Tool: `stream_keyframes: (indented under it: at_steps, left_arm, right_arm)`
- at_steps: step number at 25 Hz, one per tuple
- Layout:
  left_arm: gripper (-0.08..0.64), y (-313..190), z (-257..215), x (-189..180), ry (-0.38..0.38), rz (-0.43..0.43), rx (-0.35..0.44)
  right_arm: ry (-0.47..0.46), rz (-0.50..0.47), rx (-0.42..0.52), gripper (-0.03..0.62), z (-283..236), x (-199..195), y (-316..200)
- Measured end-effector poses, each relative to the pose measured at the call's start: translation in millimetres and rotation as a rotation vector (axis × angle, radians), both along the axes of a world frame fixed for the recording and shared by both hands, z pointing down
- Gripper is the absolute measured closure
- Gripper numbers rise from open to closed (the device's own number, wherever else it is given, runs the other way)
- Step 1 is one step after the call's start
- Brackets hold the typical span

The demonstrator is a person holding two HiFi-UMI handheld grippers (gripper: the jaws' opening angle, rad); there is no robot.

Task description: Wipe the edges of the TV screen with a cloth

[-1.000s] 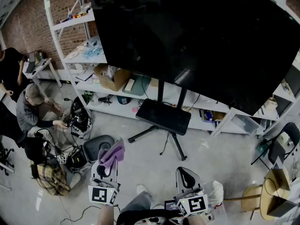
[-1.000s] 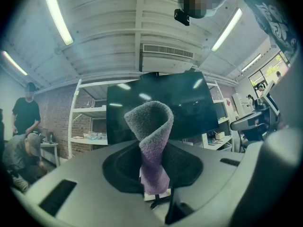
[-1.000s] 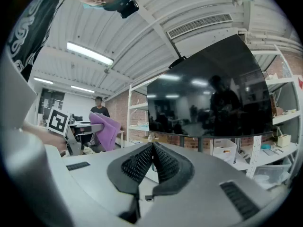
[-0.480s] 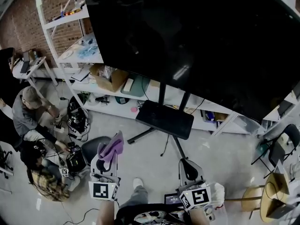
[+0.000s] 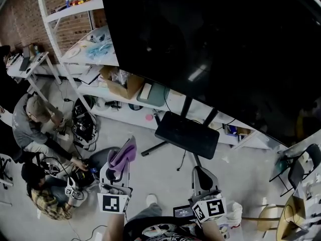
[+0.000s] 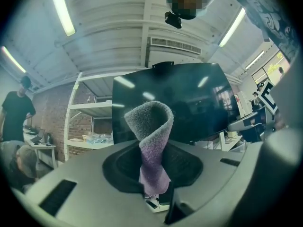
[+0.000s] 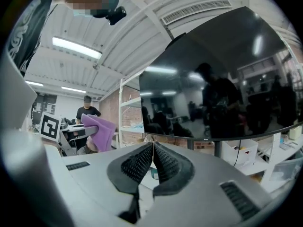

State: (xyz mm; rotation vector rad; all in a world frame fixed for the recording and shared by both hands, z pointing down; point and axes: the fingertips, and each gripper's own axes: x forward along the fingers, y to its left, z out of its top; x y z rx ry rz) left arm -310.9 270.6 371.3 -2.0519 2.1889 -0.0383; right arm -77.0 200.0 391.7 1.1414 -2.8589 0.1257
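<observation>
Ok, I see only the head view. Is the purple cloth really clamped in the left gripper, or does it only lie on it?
Observer: Clamped. The left gripper view shows the left gripper shut on the purple cloth, which stands up as a twisted loop.
Operator: And the other one?
Observer: The right gripper is shut, jaws pressed together, nothing between.
Operator: What is ahead of that gripper?
Observer: The TV screen, seen from below; a dark figure is mirrored in it.

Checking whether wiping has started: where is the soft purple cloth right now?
The purple fleece cloth is clamped in the left gripper, low-left in the head view, short of the black TV screen.
</observation>
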Motion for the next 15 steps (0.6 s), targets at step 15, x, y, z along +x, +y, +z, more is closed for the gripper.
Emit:
stream_keyframes:
  at_steps: [15]
  left_arm:
    - [0.456,-119.1,22.1,-122.4,0.041,-0.073,-0.033]
  right_arm:
    - [0.030,-0.059,-0.032,0.563,13.9,-118.3,-107.5]
